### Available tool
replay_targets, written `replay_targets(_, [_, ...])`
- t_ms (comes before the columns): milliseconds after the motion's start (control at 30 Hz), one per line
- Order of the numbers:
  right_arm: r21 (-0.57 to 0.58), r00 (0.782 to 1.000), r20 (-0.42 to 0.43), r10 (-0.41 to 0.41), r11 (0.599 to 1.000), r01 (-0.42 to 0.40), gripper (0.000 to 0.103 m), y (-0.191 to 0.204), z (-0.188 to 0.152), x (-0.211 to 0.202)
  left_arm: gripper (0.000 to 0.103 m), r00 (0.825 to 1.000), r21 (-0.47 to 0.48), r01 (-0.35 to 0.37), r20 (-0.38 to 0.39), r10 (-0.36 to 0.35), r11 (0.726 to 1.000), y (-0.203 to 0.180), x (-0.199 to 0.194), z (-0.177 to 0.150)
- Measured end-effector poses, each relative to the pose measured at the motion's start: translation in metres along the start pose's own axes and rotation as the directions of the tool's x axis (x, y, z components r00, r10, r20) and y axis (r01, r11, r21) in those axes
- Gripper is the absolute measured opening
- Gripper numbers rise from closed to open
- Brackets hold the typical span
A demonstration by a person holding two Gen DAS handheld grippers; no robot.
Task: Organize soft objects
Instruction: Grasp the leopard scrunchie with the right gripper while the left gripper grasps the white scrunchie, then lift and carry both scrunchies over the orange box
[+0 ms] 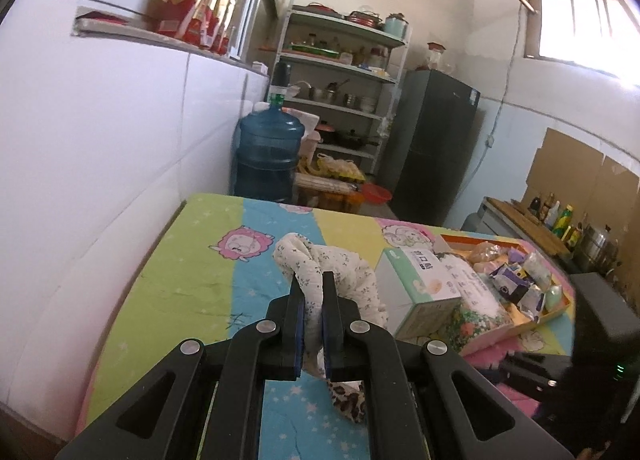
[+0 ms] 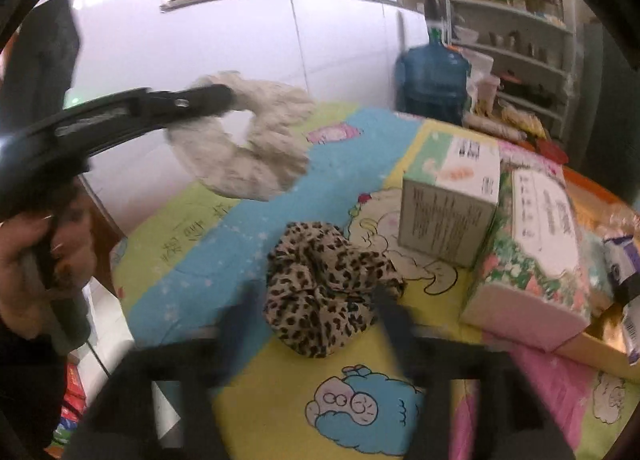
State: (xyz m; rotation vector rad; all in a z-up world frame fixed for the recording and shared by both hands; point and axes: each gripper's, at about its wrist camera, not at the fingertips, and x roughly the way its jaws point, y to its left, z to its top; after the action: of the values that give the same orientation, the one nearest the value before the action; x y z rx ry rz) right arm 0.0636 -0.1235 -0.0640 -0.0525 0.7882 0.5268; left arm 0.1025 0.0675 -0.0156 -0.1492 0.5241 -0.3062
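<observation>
1. The left hand-held gripper (image 1: 312,292) is clenched on the white scrunchie (image 1: 340,272). The cloth is pinched between its two fingers and hangs in front of them, lifted above the bench (image 1: 192,260).
2. In the right wrist view this white scrunchie sits at the upper left, in the air, its loop hanging below the tip of the left hand-held gripper. A hand (image 2: 24,260) at the left edge holds the handle of that tool.
3. The leopard scrunchie (image 2: 328,292) lies on the bench cover, in the middle of the right wrist view.
4. The right hand-held gripper (image 2: 316,308) is released. Its fingers are blurred and stand wide apart, one on each side of the leopard scrunchie, and do not press it.
5. To the right, near the leopard scrunchie, stands a box (image 2: 452,207), and just beside the box lies a floral pack (image 2: 536,244).
6. At the far right is a tray (image 1: 548,314) with small packets.
</observation>
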Motion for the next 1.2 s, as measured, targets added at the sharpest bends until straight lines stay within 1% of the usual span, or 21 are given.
replay_targets(33, [0.013,1.0,0.0,0.016,1.0,-0.016,0.09,-0.003,0.001,0.003,0.006,1.0,-0.004,-0.001,0.0,0.001,1.0,0.003,-0.001,0.0])
replay_targets(67, [0.029,0.999,0.004,0.038,0.999,-0.038,0.09,-0.007,0.002,0.004,0.006,1.0,-0.009,-0.002,0.001,0.002,1.0,0.005,-0.002,-0.001])
replay_targets(133, [0.046,0.999,0.01,0.044,0.998,-0.044,0.09,-0.012,0.004,0.006,0.006,1.0,-0.019,0.0,0.001,0.0,1.0,0.009,-0.003,-0.002])
replay_targets(167, [0.045,0.999,0.007,0.038,0.998,-0.038,0.09,-0.013,0.005,0.008,0.006,1.0,-0.024,0.001,0.001,-0.001,1.0,0.01,-0.002,-0.003])
replay_targets(233, [0.036,1.0,-0.019,0.019,0.999,-0.018,0.09,-0.014,0.008,0.016,0.006,1.0,-0.036,0.008,0.004,-0.008,0.999,0.014,-0.002,-0.004])
replay_targets(367, [0.026,0.997,-0.081,0.009,1.0,-0.007,0.09,-0.014,0.01,0.038,0.006,1.0,-0.047,0.018,-0.002,-0.018,0.999,0.018,0.002,-0.007])
replay_targets(500, [-0.005,0.992,-0.121,-0.023,1.0,0.023,0.09,-0.008,0.01,0.056,0.007,1.0,-0.058,0.019,-0.013,-0.02,0.998,0.024,0.004,-0.01])
replay_targets(567, [-0.031,0.99,-0.13,-0.059,0.998,0.055,0.086,-0.002,0.01,0.059,0.007,1.0,-0.064,0.019,-0.016,-0.02,0.998,0.027,0.006,-0.011])
replay_targets(600, [-0.038,0.989,-0.127,-0.074,0.997,0.07,0.076,-0.001,0.009,0.06,0.007,1.0,-0.067,0.019,-0.019,-0.02,0.998,0.028,0.006,-0.012])
replay_targets(633, [-0.036,0.989,-0.119,-0.083,0.996,0.079,0.059,0.0,0.009,0.058,0.007,1.0,-0.07,0.021,-0.021,-0.022,0.997,0.029,0.007,-0.013])
replay_targets(667, [-0.02,0.991,-0.113,-0.069,0.998,0.067,0.051,-0.001,0.009,0.056,0.007,0.999,-0.072,0.022,-0.023,-0.024,0.997,0.03,0.008,-0.014])
replay_targets(700, [0.0,0.993,-0.109,-0.05,0.999,0.05,0.035,-0.002,0.01,0.055,0.007,0.999,-0.075,0.025,-0.024,-0.027,0.997,0.03,0.008,-0.015])
replay_targets(733, [0.032,0.994,-0.104,-0.017,0.999,0.02,0.025,-0.006,0.01,0.053,0.007,0.999,-0.076,0.028,-0.025,-0.03,0.997,0.029,0.008,-0.016])
replay_targets(767, [0.062,0.995,-0.097,0.01,0.998,-0.004,0.024,-0.01,0.009,0.05,0.007,0.999,-0.077,0.031,-0.024,-0.033,0.997,0.029,0.009,-0.015])
replay_targets(800, [0.071,0.996,-0.09,0.017,0.997,-0.011,0.024,-0.012,0.009,0.047,0.007,0.999,-0.076,0.035,-0.021,-0.036,0.996,0.028,0.008,-0.015])
replay_targets(867, [0.072,0.997,-0.073,0.011,0.997,-0.006,0.024,-0.014,0.008,0.039,0.007,0.999,-0.075,0.041,-0.015,-0.042,0.996,0.027,0.006,-0.015])
replay_targets(967, [0.079,0.999,-0.037,0.029,0.997,-0.026,0.023,-0.014,0.009,0.021,0.007,0.999,-0.073,0.051,-0.005,-0.052,0.996,0.023,0.003,-0.014])
replay_targets(1100, [0.071,1.0,0.016,0.024,0.997,-0.025,0.023,-0.014,0.008,-0.009,0.007,0.997,-0.059,0.078,0.009,-0.078,0.995,0.012,-0.003,-0.01])
replay_targets(1200, [0.071,0.999,0.047,0.006,0.997,-0.009,0.023,-0.018,0.007,-0.033,0.007,0.995,-0.036,0.102,0.016,-0.102,0.994,-0.003,-0.007,-0.008])
